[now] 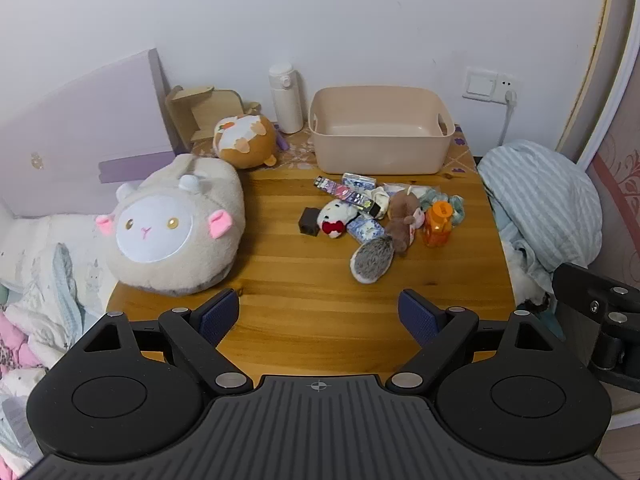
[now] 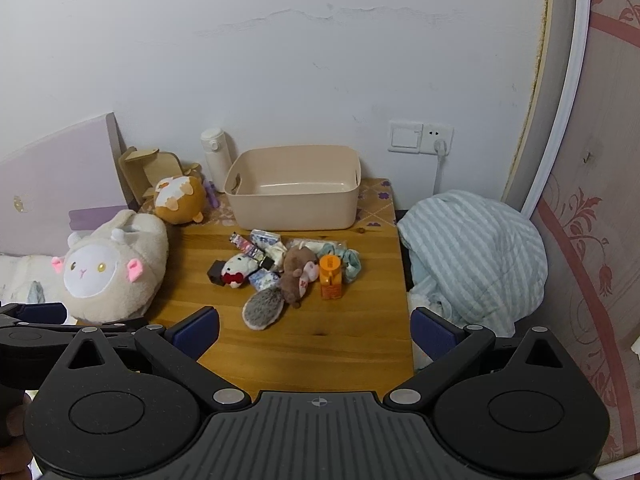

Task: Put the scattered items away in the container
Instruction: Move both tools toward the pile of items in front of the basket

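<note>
An empty beige bin (image 1: 380,136) (image 2: 294,194) stands at the back of the wooden table (image 1: 304,280) (image 2: 312,340). In front of it lies a pile of small items: a brown plush squirrel with a grey tail (image 1: 384,240) (image 2: 286,284), an orange bottle (image 1: 438,222) (image 2: 331,276), a small white plush with a red bow (image 1: 335,218) (image 2: 237,270), a black cube (image 1: 309,222) (image 2: 217,272), patterned packets and a teal scrunchie. My left gripper (image 1: 319,312) is open over the near table edge, well short of the pile. My right gripper (image 2: 316,330) is open too, with nothing between its fingers.
A large cream sheep plush (image 1: 176,224) (image 2: 108,268) fills the table's left side, an orange-and-white plush (image 1: 245,140) (image 2: 180,198) behind it. A white flask (image 1: 286,98) (image 2: 214,158) stands by the wall. A striped blue blanket (image 1: 540,204) (image 2: 472,256) is heaped right of the table.
</note>
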A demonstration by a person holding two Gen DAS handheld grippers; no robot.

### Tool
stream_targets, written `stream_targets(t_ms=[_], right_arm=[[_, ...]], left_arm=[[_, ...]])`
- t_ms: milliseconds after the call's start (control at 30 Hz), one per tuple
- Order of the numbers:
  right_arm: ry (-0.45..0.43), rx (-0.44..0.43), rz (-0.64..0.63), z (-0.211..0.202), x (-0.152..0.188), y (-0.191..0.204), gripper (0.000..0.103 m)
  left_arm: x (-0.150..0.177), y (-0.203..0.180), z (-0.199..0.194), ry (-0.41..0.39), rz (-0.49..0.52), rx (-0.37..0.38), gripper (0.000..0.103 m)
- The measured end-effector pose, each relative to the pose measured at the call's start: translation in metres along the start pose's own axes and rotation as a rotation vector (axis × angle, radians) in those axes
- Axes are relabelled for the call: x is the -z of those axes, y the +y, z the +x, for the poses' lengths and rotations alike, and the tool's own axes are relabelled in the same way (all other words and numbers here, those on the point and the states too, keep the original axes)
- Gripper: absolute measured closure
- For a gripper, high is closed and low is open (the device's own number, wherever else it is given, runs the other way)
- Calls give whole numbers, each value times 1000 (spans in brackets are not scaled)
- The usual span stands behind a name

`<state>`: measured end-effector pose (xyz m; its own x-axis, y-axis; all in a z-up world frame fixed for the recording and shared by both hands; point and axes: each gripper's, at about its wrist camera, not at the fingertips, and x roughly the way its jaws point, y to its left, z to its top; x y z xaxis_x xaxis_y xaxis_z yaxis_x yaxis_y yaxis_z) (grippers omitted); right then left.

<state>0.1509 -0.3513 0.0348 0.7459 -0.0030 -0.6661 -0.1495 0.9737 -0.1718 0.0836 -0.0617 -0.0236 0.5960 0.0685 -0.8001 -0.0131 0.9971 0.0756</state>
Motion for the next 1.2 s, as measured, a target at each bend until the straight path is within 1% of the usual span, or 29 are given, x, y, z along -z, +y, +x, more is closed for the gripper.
stream_targets(t_ms=[200,300,567,733,933,1033,1200], right_arm=[[23,12,9,25,-12,-2,0],[41,23,12,41,-19,-1,0],[92,44,31,79,-37,-2,0],[116,55,54,101,-48,-4,0],[132,78,76,132,-57,-13,0],[149,84,82,150,-59,-17,0],[185,110,63,182,-60,-20,0]], left_arm=[[-15,-3,23,20,22,20,15],[-35,-5,47,45,28,27,15],[-62,-8,89,88,49,33,15],[-76,-10,115,107,76,52,15],[-89,-13,144,102,110,90,15],[-95,-16,164,113,129,106,15],[-102,-15,202,150,147,101,15]])
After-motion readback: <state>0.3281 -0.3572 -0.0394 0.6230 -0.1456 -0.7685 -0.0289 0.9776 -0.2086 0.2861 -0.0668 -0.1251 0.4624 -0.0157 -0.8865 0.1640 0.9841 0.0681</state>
